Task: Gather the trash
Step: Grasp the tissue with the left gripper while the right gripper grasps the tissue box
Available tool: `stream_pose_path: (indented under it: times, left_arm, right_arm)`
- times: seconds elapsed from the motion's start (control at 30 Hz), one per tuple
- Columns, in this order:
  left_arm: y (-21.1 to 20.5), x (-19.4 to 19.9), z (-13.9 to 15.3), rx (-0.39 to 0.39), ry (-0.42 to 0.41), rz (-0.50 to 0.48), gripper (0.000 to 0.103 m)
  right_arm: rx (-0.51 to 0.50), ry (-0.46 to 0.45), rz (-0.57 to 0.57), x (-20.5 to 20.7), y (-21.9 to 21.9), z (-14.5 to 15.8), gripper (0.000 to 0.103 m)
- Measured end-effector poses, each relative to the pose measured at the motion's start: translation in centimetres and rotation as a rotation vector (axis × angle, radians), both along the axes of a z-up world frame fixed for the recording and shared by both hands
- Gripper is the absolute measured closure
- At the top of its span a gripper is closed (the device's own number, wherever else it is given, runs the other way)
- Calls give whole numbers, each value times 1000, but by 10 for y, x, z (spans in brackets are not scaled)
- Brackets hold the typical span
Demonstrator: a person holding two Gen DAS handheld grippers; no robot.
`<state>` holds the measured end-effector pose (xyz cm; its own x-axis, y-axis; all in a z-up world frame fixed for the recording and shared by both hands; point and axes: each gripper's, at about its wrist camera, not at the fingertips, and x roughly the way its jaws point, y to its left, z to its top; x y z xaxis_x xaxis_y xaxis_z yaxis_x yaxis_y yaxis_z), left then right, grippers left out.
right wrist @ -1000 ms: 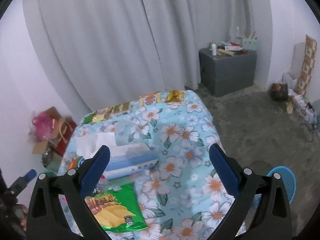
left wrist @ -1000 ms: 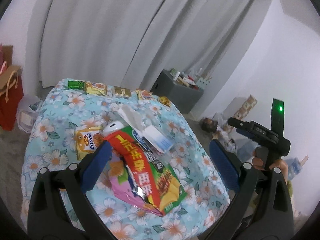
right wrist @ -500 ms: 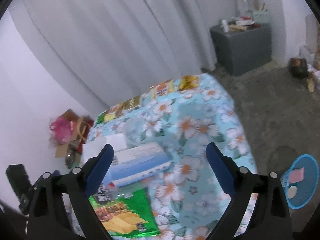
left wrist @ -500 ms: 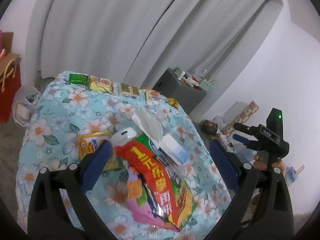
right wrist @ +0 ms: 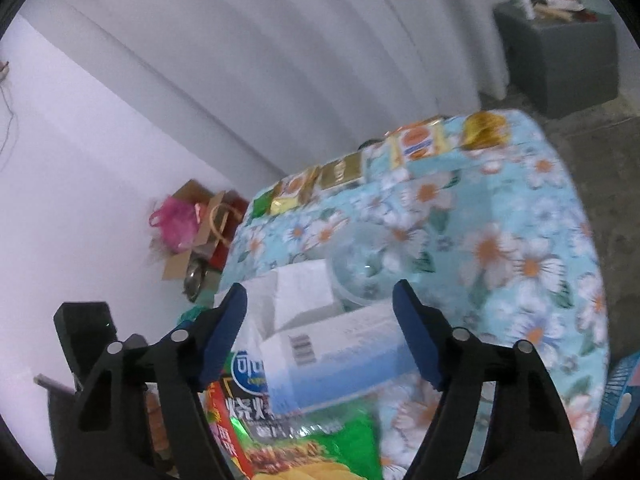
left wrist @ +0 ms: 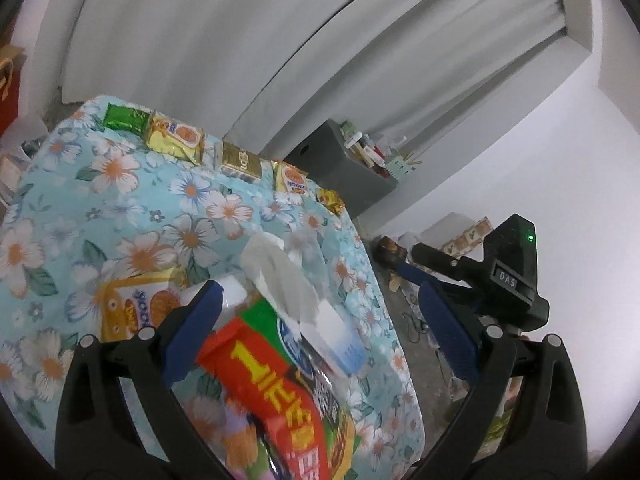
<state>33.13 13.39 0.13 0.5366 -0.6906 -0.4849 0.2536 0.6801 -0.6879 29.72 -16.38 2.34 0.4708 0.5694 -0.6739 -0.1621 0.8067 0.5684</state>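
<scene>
We're early in the run: nothing is in either claw yet, and the pile of litter sits on the floral tablecloth (left wrist: 132,200).

Right gripper (right wrist: 320,332): jaws partly spread and closing, framing the white-and-blue box (right wrist: 340,364). The box lies between the pads, but we can't see them pressing on it, so no grip yet. Under the box, at 6 o'clock in the right wrist view, is the green chip bag (right wrist: 320,444); a white tissue (right wrist: 296,296) sits at 11 o'clock from the box, and a clear plastic lid or cup (right wrist: 360,268) sits at 12 o'clock from it.

Left gripper (left wrist: 316,336): jaws wide, holding nothing. It hangs over the red-and-green snack bag (left wrist: 276,392); the crumpled tissue (left wrist: 276,276) is at 12 o'clock from it, and a yellow cookie packet (left wrist: 136,308) is at 9 o'clock.

Along the far edge of the table, a row of small snack packets (left wrist: 176,136) looks tidy; we can't tell whether they count as trash.

Bin: a blue basket (right wrist: 624,396) is on the floor at 4 o'clock in the right view, well apart from the pile. Something pale shows inside, but we can't identify it.

Left to do, in our judgement: basically all of it. Seat a grip on the box, carry it to the basket, then repeat for the bags, tissue and packet.
</scene>
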Motion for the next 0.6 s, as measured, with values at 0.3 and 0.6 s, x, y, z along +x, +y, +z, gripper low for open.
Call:
stream_pose_path:
  times: [0.3, 0.6]
  left_arm:
    - [-15, 39, -29, 45, 139, -20, 37]
    - [-19, 49, -41, 48, 177, -34, 63]
  right_arm:
    - [-46, 79, 51, 49, 37, -33, 45]
    - [-89, 104, 110, 67, 55, -50, 64]
